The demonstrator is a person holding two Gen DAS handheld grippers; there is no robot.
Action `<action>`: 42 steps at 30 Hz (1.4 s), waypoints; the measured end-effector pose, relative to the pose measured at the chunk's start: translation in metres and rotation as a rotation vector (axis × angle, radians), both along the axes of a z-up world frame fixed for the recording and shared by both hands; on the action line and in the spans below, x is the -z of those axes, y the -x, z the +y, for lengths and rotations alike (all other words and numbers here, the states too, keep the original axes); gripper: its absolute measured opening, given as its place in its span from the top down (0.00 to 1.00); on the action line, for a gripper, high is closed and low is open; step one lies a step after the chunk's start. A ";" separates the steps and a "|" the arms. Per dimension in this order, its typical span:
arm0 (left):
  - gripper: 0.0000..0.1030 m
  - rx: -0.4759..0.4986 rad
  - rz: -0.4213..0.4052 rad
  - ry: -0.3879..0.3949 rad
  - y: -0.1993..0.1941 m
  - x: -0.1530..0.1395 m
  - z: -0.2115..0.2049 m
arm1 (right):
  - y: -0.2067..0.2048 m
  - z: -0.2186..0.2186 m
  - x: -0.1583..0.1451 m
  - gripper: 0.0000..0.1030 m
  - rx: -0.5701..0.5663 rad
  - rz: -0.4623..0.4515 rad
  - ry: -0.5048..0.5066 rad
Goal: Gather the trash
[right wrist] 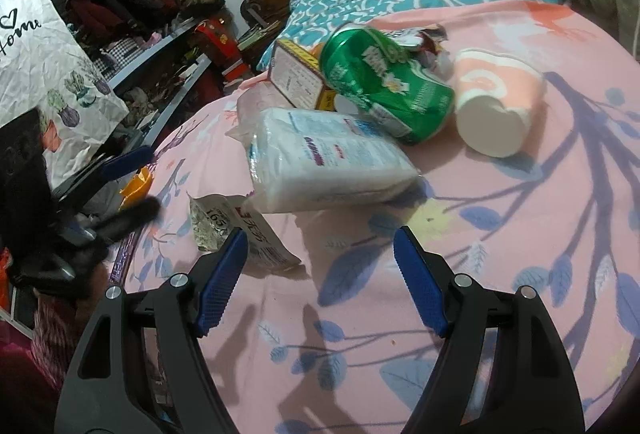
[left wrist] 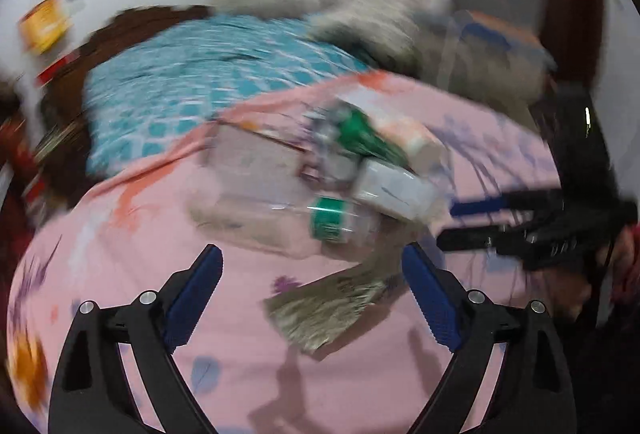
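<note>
Ahead of the wide, empty right gripper lay a tissue pack, probably the next item requiring approach and closure.

On the bed, a tissue pack lies at centre. Behind it stands a small box. A crushed can lies right of the box, touching the pack's far end. A paper cup lies on its side right of the can. A torn wrapper lies before the pack, to its left.
</note>
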State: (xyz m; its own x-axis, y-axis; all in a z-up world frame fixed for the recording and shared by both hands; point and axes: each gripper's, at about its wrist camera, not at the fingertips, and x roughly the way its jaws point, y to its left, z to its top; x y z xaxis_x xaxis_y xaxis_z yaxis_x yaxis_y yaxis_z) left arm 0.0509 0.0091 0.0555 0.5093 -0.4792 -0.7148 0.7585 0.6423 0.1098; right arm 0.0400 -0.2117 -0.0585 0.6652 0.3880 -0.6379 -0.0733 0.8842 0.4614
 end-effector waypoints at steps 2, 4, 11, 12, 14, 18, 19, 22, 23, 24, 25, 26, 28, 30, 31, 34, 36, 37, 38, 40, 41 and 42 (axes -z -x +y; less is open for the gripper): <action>0.18 0.095 0.022 -0.068 -0.002 0.011 -0.015 | 0.004 -0.005 0.000 0.26 0.016 0.000 -0.004; 0.34 0.160 0.050 -0.129 -0.002 0.023 -0.022 | 0.004 -0.011 0.001 0.26 0.029 0.001 -0.004; 0.68 0.129 0.084 -0.168 0.000 0.037 -0.009 | -0.009 -0.013 -0.006 0.26 0.019 -0.013 0.019; 0.71 0.112 0.082 -0.156 0.002 0.034 -0.008 | -0.012 -0.009 -0.011 0.26 0.007 -0.028 0.034; 0.88 0.075 0.115 -0.109 0.005 0.030 0.002 | -0.016 -0.003 -0.019 0.25 -0.013 -0.061 0.065; 0.92 0.015 0.135 -0.094 0.013 0.034 0.000 | -0.027 0.017 -0.030 0.21 -0.064 -0.122 0.173; 0.91 0.008 0.125 -0.104 0.015 0.036 -0.002 | -0.030 0.020 -0.029 0.21 -0.073 -0.121 0.191; 0.82 0.013 0.117 -0.118 0.021 0.041 -0.007 | -0.045 0.023 -0.021 0.22 -0.069 -0.077 0.211; 0.78 0.016 0.120 -0.125 0.021 0.043 -0.010 | -0.049 0.022 -0.018 0.27 -0.065 -0.058 0.209; 0.76 0.016 0.121 -0.133 0.022 0.045 -0.012 | -0.053 0.021 -0.015 0.37 -0.062 -0.037 0.206; 0.74 0.016 0.120 -0.137 0.021 0.047 -0.014 | -0.054 0.019 -0.012 0.61 -0.058 -0.020 0.204; 0.74 0.017 0.113 -0.138 0.023 0.047 -0.017 | -0.055 0.015 -0.008 0.71 -0.051 0.003 0.188; 0.82 0.013 0.109 -0.141 0.022 0.047 -0.019 | -0.050 0.003 -0.005 0.81 -0.032 0.017 0.118; 0.91 0.009 0.119 -0.116 0.021 0.043 -0.017 | -0.043 -0.004 -0.005 0.83 -0.014 0.012 0.102; 0.93 0.010 0.128 -0.102 0.020 0.040 -0.015 | -0.037 -0.010 -0.008 0.84 -0.006 0.002 0.094; 0.96 0.004 0.157 -0.048 0.022 0.030 -0.007 | -0.021 -0.022 -0.013 0.85 0.003 -0.017 0.073; 0.98 -0.008 0.187 -0.001 0.025 0.023 0.002 | -0.011 -0.029 -0.016 0.85 0.009 -0.029 0.063; 0.98 -0.014 0.202 0.028 0.027 0.019 0.007 | -0.009 -0.031 -0.018 0.85 0.012 -0.033 0.061; 0.98 -0.019 0.211 0.047 0.028 0.016 0.010 | -0.005 -0.034 -0.018 0.85 0.013 -0.038 0.060; 0.98 -0.035 0.238 0.104 0.029 0.009 0.020 | 0.001 -0.038 -0.019 0.81 0.016 -0.048 0.070; 0.98 -0.046 0.257 0.140 0.029 0.005 0.025 | 0.001 -0.039 -0.019 0.81 0.020 -0.054 0.076; 0.98 -0.056 0.272 0.175 0.029 0.002 0.030 | 0.002 -0.039 -0.018 0.81 0.020 -0.059 0.084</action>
State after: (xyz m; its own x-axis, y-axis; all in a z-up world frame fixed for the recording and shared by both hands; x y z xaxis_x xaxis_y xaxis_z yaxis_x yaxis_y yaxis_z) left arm 0.0217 0.0394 0.0539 0.3397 -0.5836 -0.7376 0.7079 0.6750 -0.2080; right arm 0.0377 -0.2509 -0.0406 0.7097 0.3212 -0.6270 -0.0799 0.9210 0.3813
